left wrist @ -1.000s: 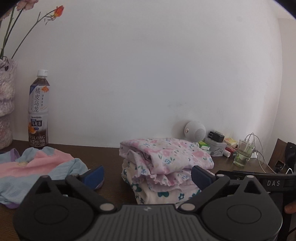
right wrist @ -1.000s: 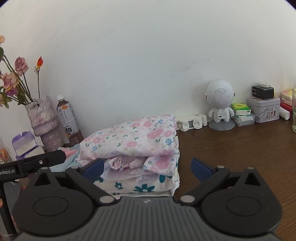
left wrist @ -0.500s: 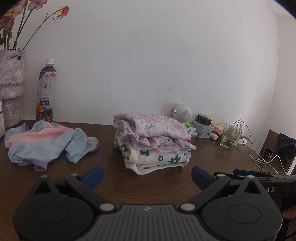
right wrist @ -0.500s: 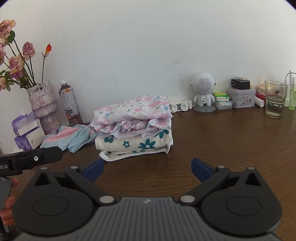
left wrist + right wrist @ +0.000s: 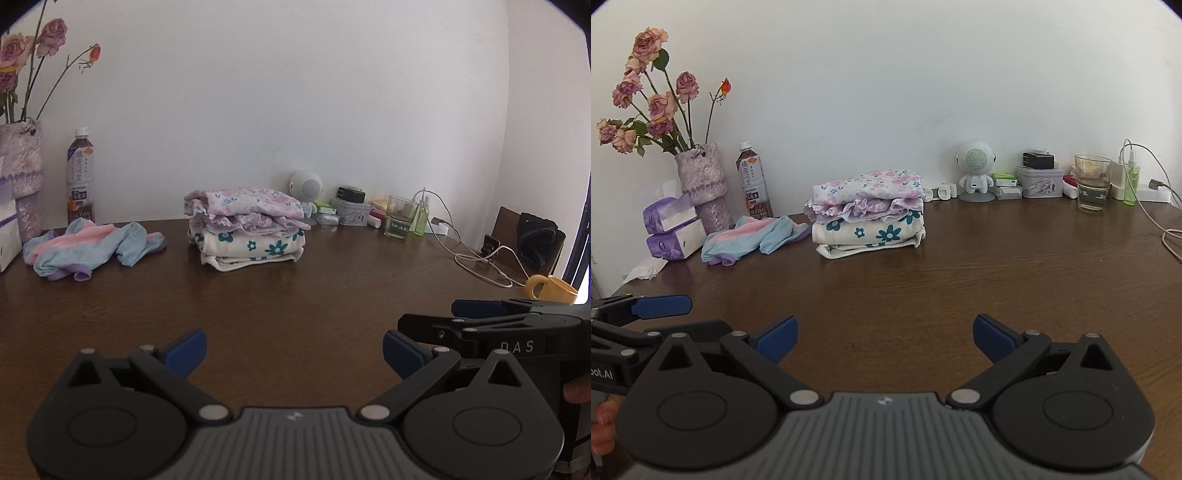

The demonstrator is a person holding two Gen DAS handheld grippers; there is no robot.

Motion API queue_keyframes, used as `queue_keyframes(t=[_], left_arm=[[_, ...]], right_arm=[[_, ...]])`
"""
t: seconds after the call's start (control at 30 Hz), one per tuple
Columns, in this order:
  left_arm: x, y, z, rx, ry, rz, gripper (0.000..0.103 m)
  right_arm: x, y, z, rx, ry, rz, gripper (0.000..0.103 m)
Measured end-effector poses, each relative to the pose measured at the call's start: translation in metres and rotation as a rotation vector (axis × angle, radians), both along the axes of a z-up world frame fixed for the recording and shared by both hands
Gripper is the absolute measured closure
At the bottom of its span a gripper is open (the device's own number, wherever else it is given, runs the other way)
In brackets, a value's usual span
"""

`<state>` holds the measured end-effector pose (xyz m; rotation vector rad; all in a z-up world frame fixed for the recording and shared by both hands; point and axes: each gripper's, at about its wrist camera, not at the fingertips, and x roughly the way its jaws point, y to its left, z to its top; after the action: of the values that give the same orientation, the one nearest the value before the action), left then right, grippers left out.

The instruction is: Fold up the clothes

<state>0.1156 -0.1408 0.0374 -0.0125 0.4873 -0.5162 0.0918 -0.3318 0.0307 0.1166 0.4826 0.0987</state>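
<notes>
A stack of folded floral clothes [image 5: 249, 229] [image 5: 870, 214] rests near the back of the brown table [image 5: 295, 295], pink-flowered piece on top. To its left lies a crumpled pink, blue and purple garment [image 5: 92, 247] [image 5: 753, 238]. My left gripper [image 5: 293, 350] is open and holds nothing, well back from the stack near the table's front. My right gripper [image 5: 882, 338] is likewise open with nothing in it. Each gripper shows at the edge of the other's view.
A vase of dried roses [image 5: 701, 184], a tea bottle [image 5: 753, 184] and tissue packs [image 5: 672, 229] stand at the back left. A robot-shaped speaker [image 5: 975, 170], a tin, a glass of water [image 5: 1091, 188], cables and a yellow mug [image 5: 550, 290] sit at the right.
Both grippers have pulled back from the folded stack toward the table's front edge, staying open. The stack and the crumpled garment have not moved.
</notes>
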Motion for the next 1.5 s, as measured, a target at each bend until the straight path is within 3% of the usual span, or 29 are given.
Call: queue_keyframes(t=[0.17,0.37,0.67,0.9,1.5], left_arm=[[-0.043,-0.003,-0.009,0.041,0.048,0.008,0.001],[-0.085,0.0,-0.018,0.045,0.029,0.027,0.001],[-0.119,0.002,-0.027,0.062,-0.018,0.064,0.001],[-0.125,-0.002,-0.034,0.104,-0.007,0.059,0.001],[-0.107,0.004,-0.038,0.055,0.101,0.047,0.001]], right_arm=[[-0.046,0.002,-0.005,-0.015,0.02,0.014,0.0],[-0.086,0.006,-0.012,0.007,0.024,0.022,0.0],[-0.108,0.011,-0.026,0.037,0.028,0.04,0.0],[-0.114,0.016,-0.031,0.019,0.015,0.04,0.0],[-0.113,0.017,-0.032,0.029,0.035,0.033,0.0]])
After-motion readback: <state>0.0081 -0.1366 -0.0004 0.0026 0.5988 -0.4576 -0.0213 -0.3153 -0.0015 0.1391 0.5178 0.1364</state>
